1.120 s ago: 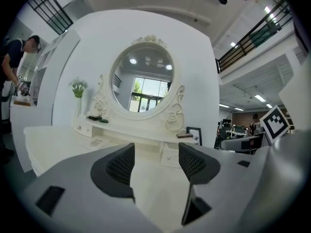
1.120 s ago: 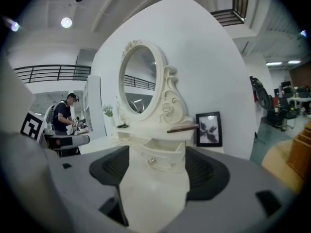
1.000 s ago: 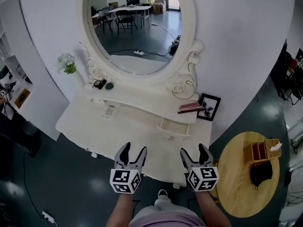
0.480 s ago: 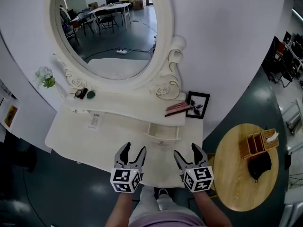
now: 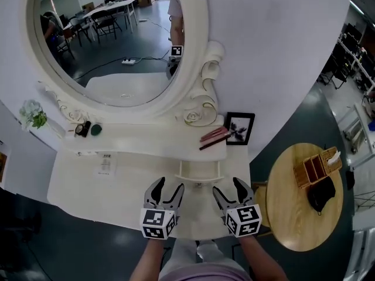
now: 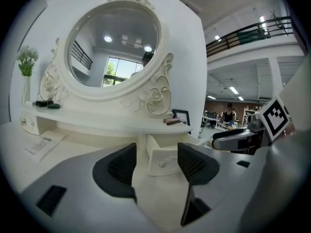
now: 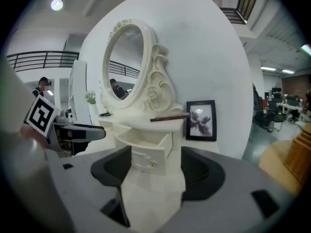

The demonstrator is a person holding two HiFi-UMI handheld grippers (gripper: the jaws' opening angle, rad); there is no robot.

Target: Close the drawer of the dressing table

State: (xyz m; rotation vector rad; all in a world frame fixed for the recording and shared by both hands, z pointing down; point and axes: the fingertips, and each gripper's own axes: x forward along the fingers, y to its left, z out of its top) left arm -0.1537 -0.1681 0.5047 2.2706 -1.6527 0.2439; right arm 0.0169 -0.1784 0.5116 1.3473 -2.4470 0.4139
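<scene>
Tilted downward at the white dressing table's (image 5: 76, 180) front edge, the left gripper (image 5: 166, 186) gapes empty. The right gripper's (image 5: 228, 187) empty jaws are closing, facing the small pulled-out white drawer (image 5: 199, 172).

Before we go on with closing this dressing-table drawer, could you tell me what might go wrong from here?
The small white drawer stands pulled out; a push on one corner might skew and jam it. The right gripper, jaws closing with nothing between them, is the one nearer the black-framed picture and could topple it if it swings wide.
</scene>
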